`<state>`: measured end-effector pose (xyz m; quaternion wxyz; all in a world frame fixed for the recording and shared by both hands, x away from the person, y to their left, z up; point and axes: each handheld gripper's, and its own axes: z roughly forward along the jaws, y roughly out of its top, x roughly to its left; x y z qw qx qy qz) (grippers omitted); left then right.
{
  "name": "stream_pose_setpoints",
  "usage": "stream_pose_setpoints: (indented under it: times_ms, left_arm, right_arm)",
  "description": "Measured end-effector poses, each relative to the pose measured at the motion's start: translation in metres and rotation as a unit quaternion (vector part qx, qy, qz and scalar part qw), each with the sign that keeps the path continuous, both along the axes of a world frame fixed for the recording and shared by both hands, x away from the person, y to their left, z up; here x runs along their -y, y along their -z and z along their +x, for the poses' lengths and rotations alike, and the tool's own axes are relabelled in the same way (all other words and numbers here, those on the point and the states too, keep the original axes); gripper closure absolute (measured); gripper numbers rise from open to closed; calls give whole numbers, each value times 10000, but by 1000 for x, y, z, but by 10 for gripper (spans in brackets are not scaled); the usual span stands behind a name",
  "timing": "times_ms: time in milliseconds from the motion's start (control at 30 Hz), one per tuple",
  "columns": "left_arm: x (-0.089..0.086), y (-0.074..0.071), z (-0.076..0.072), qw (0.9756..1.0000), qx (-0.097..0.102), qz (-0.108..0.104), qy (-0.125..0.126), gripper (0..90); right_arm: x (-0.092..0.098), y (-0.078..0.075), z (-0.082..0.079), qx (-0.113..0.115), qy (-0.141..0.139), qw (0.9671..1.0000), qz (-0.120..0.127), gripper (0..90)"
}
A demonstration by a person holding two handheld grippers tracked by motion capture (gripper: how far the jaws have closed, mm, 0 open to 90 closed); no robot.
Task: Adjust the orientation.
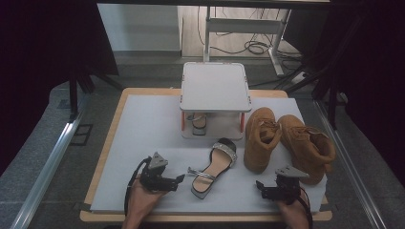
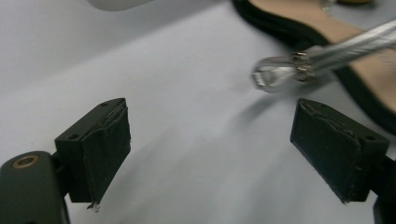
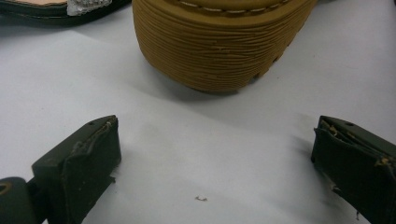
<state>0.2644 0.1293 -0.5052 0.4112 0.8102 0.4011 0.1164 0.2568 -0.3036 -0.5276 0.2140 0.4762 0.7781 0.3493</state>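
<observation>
A light, thin-soled sandal (image 1: 213,167) with a floppy silver strap lies mid-table just right of the left gripper (image 1: 180,178), both grippers' jaws spread empty; its stiff sole edge looks the surest hold.

Shoes on the white mat

A silver-strapped sandal (image 1: 213,167) lies at centre; the left gripper (image 1: 179,180) sits at its 8 o'clock, just beside. Two tan boots (image 1: 286,143) stand at 3 o'clock, the right gripper (image 1: 259,187) below them, a white stand (image 1: 215,86) at 12
</observation>
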Motion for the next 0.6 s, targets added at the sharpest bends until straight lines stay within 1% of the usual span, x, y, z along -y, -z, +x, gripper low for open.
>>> stream_pose_setpoints:
  times_ms: [33,67,100,133,167,267,367,500,600]
  left_arm:
    - [0,-1,-3,10000,21,17,24,119]
    - [0,-1,-3,10000,21,17,24,119]
    - [1,-3,-9,10000,56,39,55,121]
    - [1,-3,-9,10000,56,39,55,123]
    - [2,-4,-16,9999,68,32,104,125]
    - [5,-4,-24,9998,64,46,176,130]
    - [7,-4,-32,9997,58,-11,241,137]
    - [13,-3,-41,9995,54,19,323,142]
    - [17,-2,-44,9994,45,39,355,146]
  right_arm:
    - [0,0,0,0,0,10000,0,18]
    - [0,0,0,0,0,10000,0,18]
    - [0,0,0,-1,1,10000,1,18]
    - [0,0,0,-1,1,10000,1,18]
    - [0,0,0,-1,1,10000,0,18]
    - [0,0,0,-1,1,10000,0,18]
    - [0,0,0,-1,0,10000,-1,18]
    - [0,0,0,0,-1,10000,-1,18]
    - [0,0,0,1,-2,10000,-2,18]
